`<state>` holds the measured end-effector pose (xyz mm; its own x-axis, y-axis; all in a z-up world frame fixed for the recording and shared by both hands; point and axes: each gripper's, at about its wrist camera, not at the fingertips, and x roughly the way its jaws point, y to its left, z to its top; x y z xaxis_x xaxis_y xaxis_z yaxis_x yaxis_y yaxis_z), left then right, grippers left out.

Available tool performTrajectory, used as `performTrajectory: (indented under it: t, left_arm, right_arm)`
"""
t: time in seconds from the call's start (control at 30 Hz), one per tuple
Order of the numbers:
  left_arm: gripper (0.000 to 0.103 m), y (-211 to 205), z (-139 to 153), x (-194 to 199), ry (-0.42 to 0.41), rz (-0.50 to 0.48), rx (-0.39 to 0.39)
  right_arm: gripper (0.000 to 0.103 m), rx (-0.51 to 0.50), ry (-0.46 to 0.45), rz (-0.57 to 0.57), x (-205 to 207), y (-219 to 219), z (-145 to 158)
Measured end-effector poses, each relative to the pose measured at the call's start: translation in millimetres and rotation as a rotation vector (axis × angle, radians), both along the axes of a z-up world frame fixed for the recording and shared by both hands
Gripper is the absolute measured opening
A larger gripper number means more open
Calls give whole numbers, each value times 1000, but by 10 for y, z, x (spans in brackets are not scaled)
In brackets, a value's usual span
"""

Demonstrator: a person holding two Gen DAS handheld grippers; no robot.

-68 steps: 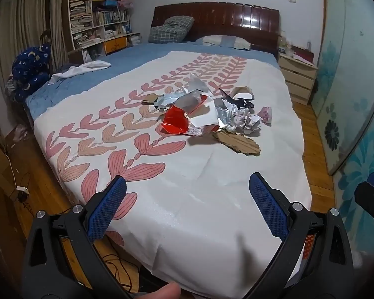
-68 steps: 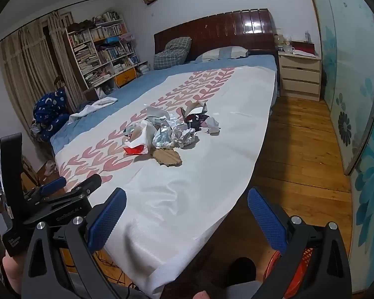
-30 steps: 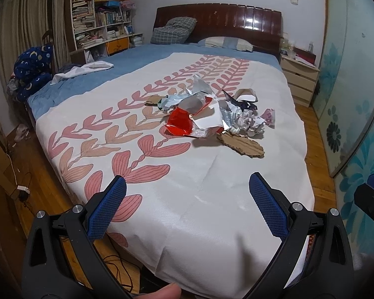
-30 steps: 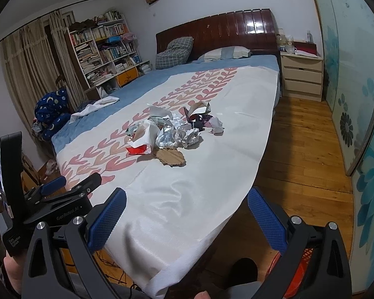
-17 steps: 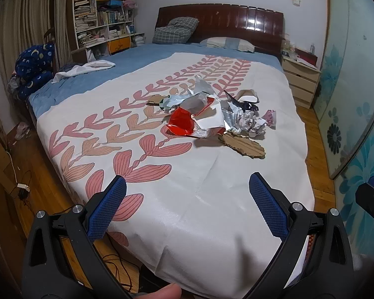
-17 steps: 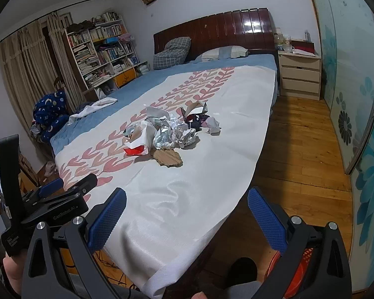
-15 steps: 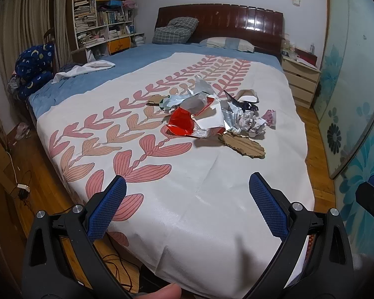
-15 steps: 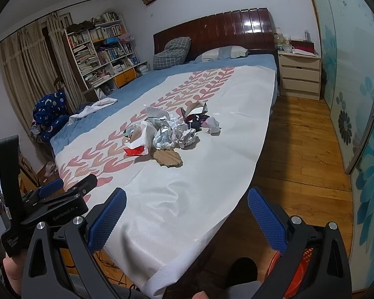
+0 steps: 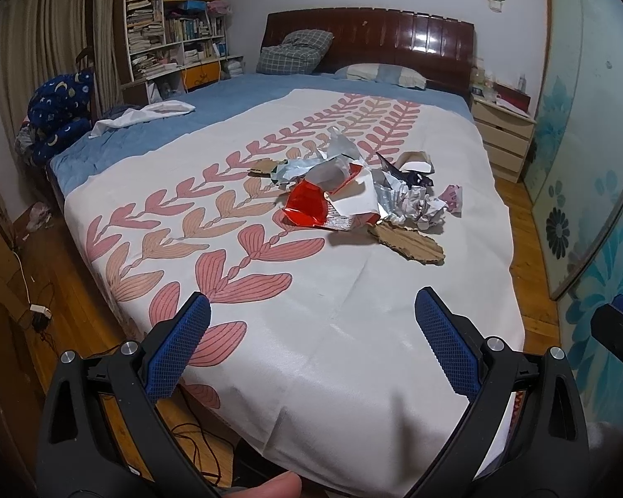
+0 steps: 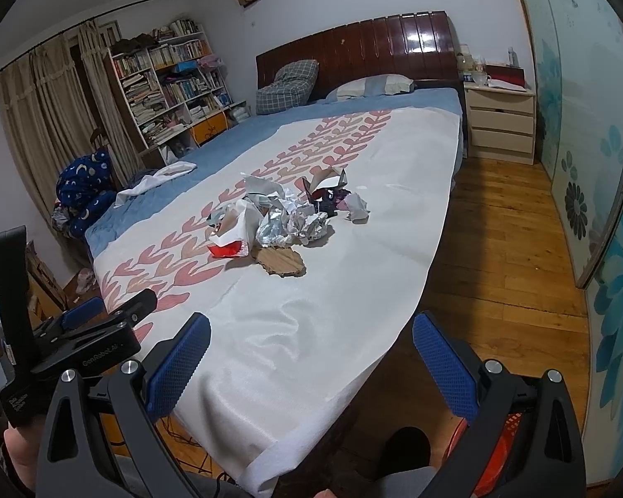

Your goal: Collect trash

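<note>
1. The left gripper (image 9: 311, 340) hovers above the foot edge of the bed, its blue-padded black fingers spread wide with nothing between them.
2. The right gripper (image 10: 309, 357) hangs beyond the foot-right corner of the bed, equally wide apart and empty, with part of the wooden floor (image 10: 498, 257) showing between its fingers.
3. The trash is a loose heap of crumpled silver foil, white paper and torn wrappers (image 9: 369, 191) lying near the middle of the white bedcover printed with pink leaves (image 9: 295, 332), a little toward the cover's right edge.
4. A glossy red wrapper (image 9: 307, 207) forms the heap's near-left side, and a flat ragged piece of brown corrugated cardboard (image 9: 407, 242) lies at its near edge, closest to the foot of the bed.
5. A small crumpled pink-and-white paper (image 9: 452, 199) sits just beside the heap on the side of the right edge.
6. From both tools the heap lies straight ahead and well apart, so a forward reach over the foot edge is what the next move seems to call for.
7. The cardboard's long axis runs roughly across the bed, broadside to the approach.
8. Neither gripper looks clearly nearer; the left one lines up more squarely with the heap, while the right one stands off to the side of the right edge.
</note>
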<state>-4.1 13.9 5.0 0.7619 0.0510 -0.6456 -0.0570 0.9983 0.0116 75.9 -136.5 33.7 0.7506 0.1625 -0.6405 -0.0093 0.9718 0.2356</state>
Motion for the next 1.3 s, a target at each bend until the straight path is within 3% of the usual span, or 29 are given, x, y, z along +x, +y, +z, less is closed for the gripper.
performTrajectory:
  t: [0.37, 0.53, 0.73, 0.87, 0.93, 1.0, 1.03, 1.07, 1.1, 1.2, 1.3]
  left_arm:
    - [98, 79, 2, 27, 8, 13, -23]
    - [98, 119, -8, 43, 7, -5, -53]
    - [98, 147, -54, 104, 12, -55, -118]
    - [98, 135, -71, 139, -31, -61, -111]
    - [98, 110, -112, 215, -25, -68, -87]
    - [98, 103, -160, 323, -7, -69, -81]
    - [98, 108, -174, 363, 0, -68, -80]
    - [98, 105, -201, 440, 10, -68, -76]
    - [98, 97, -219, 499, 17, -65, -68]
    - [98, 85, -271, 664, 41, -74, -53]
    - [98, 49, -300, 890, 59, -67, -41]
  right_arm:
    - [96, 45, -2, 23, 232, -15, -25]
    - [96, 119, 18, 28, 636, -127, -124]
    - [95, 21, 15, 19, 1457, -191, -272]
    - [81, -22, 63, -19, 2184, -262, -506]
    - [79, -8, 104, -46, 2563, -308, -721]
    - [70, 19, 146, -54, 2810, -335, -893]
    - [56, 17, 167, -62, 2931, -336, -988]
    - [34, 13, 186, -67, 3021, -333, -1061]
    - [28, 8, 225, -76, 3125, -338, -1151]
    - [20, 59, 238, -78, 3209, -405, -1184]
    - [19, 87, 196, -55, 3130, -413, -1050]
